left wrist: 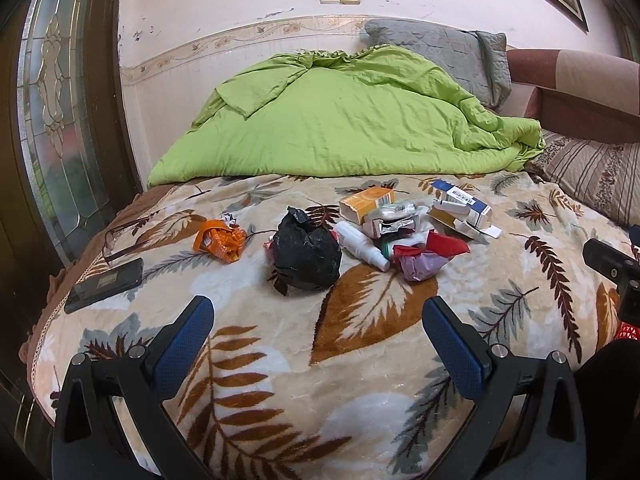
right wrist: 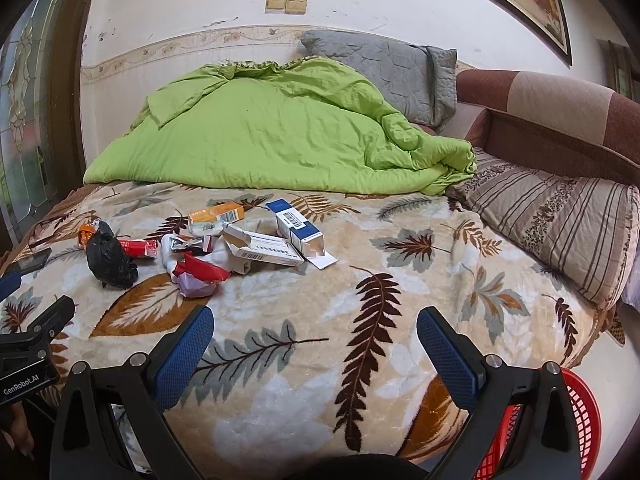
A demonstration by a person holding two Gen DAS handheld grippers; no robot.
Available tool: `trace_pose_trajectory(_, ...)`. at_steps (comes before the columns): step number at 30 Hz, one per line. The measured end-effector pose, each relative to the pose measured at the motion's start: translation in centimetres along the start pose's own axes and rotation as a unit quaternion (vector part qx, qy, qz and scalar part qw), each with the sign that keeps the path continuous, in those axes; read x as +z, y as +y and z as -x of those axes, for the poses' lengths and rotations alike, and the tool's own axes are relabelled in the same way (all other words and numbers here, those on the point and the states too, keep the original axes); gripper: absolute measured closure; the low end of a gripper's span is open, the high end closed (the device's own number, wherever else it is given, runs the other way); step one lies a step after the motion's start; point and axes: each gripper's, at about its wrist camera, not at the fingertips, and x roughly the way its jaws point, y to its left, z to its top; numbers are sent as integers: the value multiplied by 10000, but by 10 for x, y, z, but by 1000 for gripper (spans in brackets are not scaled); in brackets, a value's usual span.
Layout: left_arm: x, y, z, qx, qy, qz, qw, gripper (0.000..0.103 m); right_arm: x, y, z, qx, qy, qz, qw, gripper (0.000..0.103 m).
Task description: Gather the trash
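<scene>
Left wrist view: the left gripper (left wrist: 318, 320) is seen with its blue-padded jaws spread wide and nothing held between them, hovering over the leaf-patterned blanket (left wrist: 360, 380) of the bed. Straight ahead of these jaws, and nearest to them, a crumpled black bag (left wrist: 306, 254) lies on the blanket. To its left an orange wrapper (left wrist: 220, 243) is seen; to its right a white bottle (left wrist: 362, 246) lies on its side, its long axis running diagonally toward the lower right, beside a red and purple wad (left wrist: 424, 256).

In the right wrist view the right gripper (right wrist: 315, 320) is likewise wide open and empty. The trash lies ahead and to its left, so the black bag is judged nearer the left gripper, while the opened cartons fall closer to the right one. A blue-and-white box (right wrist: 298, 232) with a barcode label lies with its open end toward the camera; a flat white box (right wrist: 264, 250) crosses beside it, and an orange box (right wrist: 218, 214) lies farther back. The print on these cartons cannot be read. "GenRobot.AI" is legible on the left gripper's body at the frame's left edge. A red basket (right wrist: 580, 420) is seen at lower right, below the bed's edge, probably the destination.
</scene>
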Motion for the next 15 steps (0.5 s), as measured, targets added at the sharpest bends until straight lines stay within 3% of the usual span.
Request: trace_pose_trajectory(15, 1, 3, 0, 6, -4, -13, 10000, 0, 0, 0, 1, -13, 17, -18, 10000, 0)
